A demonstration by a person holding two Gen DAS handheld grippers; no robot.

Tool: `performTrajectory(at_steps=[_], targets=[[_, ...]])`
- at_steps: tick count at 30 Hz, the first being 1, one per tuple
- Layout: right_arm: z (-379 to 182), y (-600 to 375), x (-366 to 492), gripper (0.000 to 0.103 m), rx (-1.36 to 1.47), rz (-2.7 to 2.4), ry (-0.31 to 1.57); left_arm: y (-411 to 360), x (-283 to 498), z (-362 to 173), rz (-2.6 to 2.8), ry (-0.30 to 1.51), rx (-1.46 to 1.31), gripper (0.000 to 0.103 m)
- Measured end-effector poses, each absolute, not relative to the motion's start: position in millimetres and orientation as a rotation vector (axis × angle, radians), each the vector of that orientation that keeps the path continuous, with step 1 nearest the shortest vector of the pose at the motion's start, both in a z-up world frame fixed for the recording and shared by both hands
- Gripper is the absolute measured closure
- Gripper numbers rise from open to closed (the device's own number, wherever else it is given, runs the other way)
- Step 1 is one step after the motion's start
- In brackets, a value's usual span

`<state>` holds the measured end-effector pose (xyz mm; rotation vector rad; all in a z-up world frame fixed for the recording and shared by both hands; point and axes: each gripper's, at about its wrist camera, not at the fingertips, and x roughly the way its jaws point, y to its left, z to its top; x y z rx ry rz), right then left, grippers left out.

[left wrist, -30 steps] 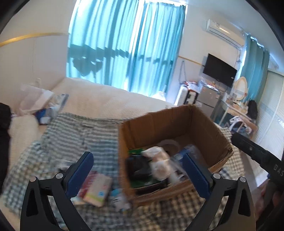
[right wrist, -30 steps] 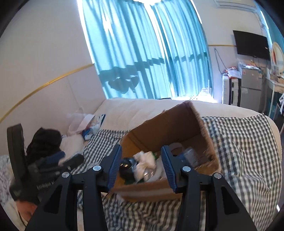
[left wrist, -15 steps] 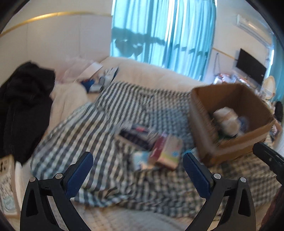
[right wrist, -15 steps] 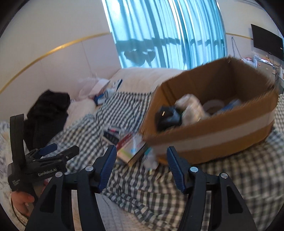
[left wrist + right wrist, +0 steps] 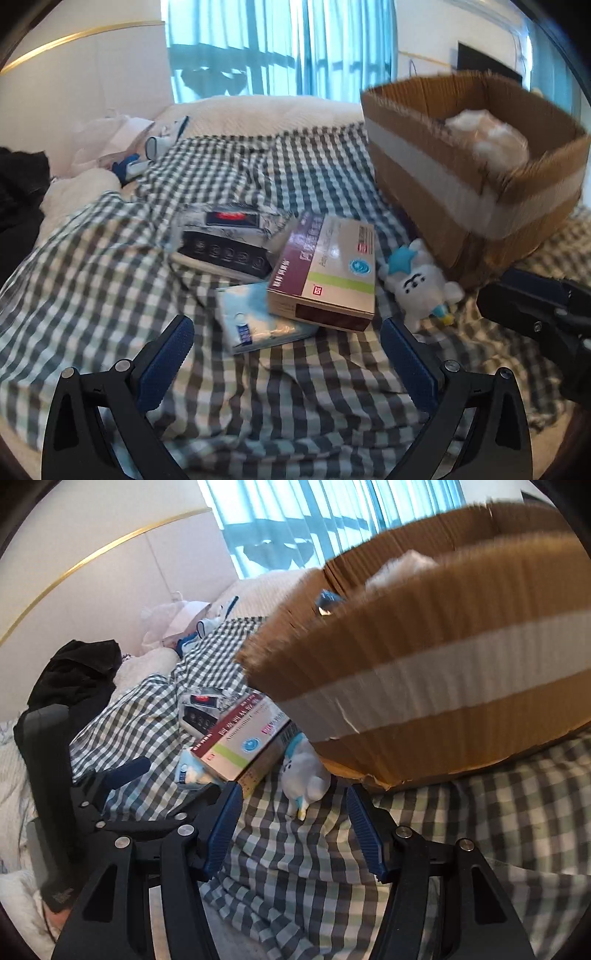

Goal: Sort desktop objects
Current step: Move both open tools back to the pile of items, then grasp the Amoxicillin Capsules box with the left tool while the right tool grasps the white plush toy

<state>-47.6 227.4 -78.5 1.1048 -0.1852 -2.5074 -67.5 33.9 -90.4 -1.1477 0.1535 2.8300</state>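
Note:
On the checked cloth (image 5: 110,266) lie a maroon-and-cream medicine box (image 5: 325,269), a pale blue tissue pack (image 5: 258,317) under its near corner, a dark packet (image 5: 225,240) behind it, and a white plush toy with a blue star (image 5: 417,284). A cardboard box (image 5: 461,173) holding white wrapped items stands to the right. My left gripper (image 5: 288,354) is open and empty, just short of the tissue pack. My right gripper (image 5: 295,827) is open and empty, close in front of the plush toy (image 5: 306,775) and the medicine box (image 5: 243,746), under the cardboard box's (image 5: 443,672) near wall.
A black garment (image 5: 77,672) lies at the far left on the white bedding. A plastic bag and blue-white items (image 5: 125,155) sit near the headboard wall. Blue curtains (image 5: 280,48) hang behind. The right gripper's body (image 5: 535,310) shows at the left view's right edge.
Both grippers have dropped lower and closer to the loose items on the cloth. The cardboard box has shifted up and right in both views. Both stay open.

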Motion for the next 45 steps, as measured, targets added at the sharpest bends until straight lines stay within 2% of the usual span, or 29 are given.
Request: performTrajectory(at_steps=[9,14,19,20,21,22,31,38,42,45], targets=[[-93.9,243.5,-64.6,0.045,1.176,-2.500,-0.298,46.8,-105.2,-111.3,2.762,0.112,-1.198,0.000],[-89.9,239.0,-60.9,0.045,1.165,-2.530,-0.244,59.8,-112.6,-111.6,2.731,0.168,-1.200,0.000],[-89.8,244.9,-60.1,0.045,1.171,-2.551,-0.266,66.4,-117.9,-105.0,2.751,0.189,-1.122,0.000],[-90.0,245.3,-60.2,0.045,1.172,-2.545,-0.271,66.5,-121.8,-106.0,2.731,0.174,-1.123,0.002],[-89.9,245.1,-59.8,0.045,1.172,-2.542,-0.275,66.5,-125.5,-107.6,2.694,0.143,-1.134,0.009],[-89.3,244.4,-59.1,0.045,1.166,-2.545,-0.275,64.9,-129.1,-110.3,2.654,0.109,-1.158,0.027],[-93.4,239.6,-61.8,0.043,1.178,-2.532,-0.281,30.0,-103.9,-93.6,2.661,-0.131,-1.223,0.028],[-95.6,226.3,-54.3,0.043,1.180,-2.496,-0.256,29.0,-60.9,-84.8,2.729,-0.159,-1.281,0.028],[-101.4,214.1,-58.3,0.043,1.181,-2.489,-0.193,19.7,-56.2,-95.6,2.715,-0.281,-1.360,0.027],[-107.4,201.4,-65.7,0.043,1.193,-2.486,-0.206,16.6,-66.4,-107.7,2.701,-0.292,-1.404,0.019]])
